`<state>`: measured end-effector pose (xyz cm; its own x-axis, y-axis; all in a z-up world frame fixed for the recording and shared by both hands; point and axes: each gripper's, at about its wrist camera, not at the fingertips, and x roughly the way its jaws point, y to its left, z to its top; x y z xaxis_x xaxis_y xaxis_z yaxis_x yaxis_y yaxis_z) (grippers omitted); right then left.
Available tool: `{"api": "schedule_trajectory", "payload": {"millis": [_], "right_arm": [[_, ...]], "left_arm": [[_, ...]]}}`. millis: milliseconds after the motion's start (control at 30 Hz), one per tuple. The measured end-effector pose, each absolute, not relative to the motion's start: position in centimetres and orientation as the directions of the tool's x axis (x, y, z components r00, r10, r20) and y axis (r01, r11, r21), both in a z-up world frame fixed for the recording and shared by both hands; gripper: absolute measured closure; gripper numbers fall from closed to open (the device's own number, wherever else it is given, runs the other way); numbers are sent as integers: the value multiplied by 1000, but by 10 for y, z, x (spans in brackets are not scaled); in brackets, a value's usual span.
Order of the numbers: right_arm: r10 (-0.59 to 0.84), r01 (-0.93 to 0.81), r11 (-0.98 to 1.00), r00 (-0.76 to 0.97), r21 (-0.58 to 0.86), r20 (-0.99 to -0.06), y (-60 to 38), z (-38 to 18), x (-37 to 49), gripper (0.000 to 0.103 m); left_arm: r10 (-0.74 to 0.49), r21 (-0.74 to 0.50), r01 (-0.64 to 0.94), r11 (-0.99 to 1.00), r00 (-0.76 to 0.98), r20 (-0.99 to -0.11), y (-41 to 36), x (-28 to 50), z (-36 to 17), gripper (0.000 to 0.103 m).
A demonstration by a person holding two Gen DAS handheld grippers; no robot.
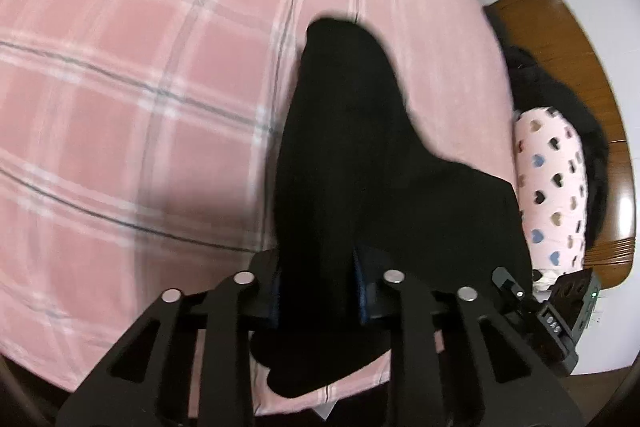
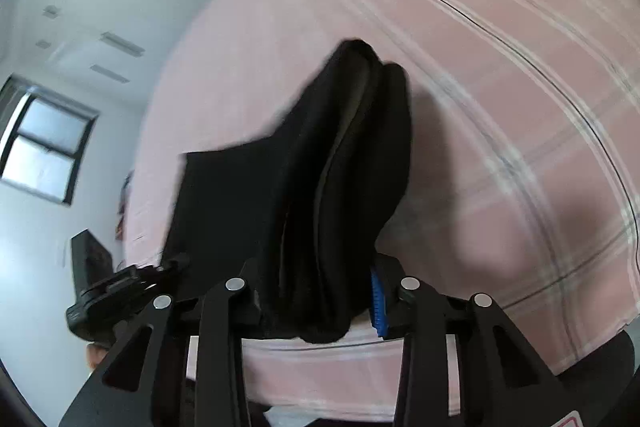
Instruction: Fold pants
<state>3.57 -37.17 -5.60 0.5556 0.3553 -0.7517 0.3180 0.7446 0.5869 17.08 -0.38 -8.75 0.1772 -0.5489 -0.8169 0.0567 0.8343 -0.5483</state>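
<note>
I hold the black pants (image 1: 344,147) in both grippers, lifted above the pink plaid bedspread (image 1: 120,87). My left gripper (image 1: 318,287) is clamped on a thick bunch of the black cloth, its fingers pressed in from both sides, with a loose end of fabric hanging below them toward the near edge of the bed. In this view the pants rise away from me in a dark, narrowing shape, and a flat panel spreads off toward the right edge of the bed. My right gripper (image 2: 316,295) is likewise pinched on a folded bundle of the pants (image 2: 340,167), several layers stacked edge-on between the fingers, a blue ribbed pad (image 2: 378,307) showing on one side. From the right wrist view a flat corner of cloth juts toward the left, where my other gripper shows. Beyond the right edge of the bed, in the left wrist view, lie a pillow with heart print (image 1: 552,187) and a wooden headboard (image 1: 592,75). The frames are blurred with motion.
</note>
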Motion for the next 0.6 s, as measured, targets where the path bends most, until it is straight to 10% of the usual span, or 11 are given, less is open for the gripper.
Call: {"api": "schedule_trajectory", "payload": {"millis": [267,467,533,600], "right_arm": [[187,334,897,311,291,-932,-300,-117,16,49],[127,281,913,490,294,-863,-293,-57,12,49],[131,234,929,520,288,-844,-286,-43,31,55],[155,166,944,539,284,-828,-272,-36,53,88]], "left_arm": [[-215,-218,10,976,222,-951,68,123,-90,74],[-153,-160,-6,987,267,-952,76,95,-84,73],[-131,-127,30,991,295,-946,70,94,-72,69],[-100,-80,74,994,327,-940,60,93,-59,58]]}}
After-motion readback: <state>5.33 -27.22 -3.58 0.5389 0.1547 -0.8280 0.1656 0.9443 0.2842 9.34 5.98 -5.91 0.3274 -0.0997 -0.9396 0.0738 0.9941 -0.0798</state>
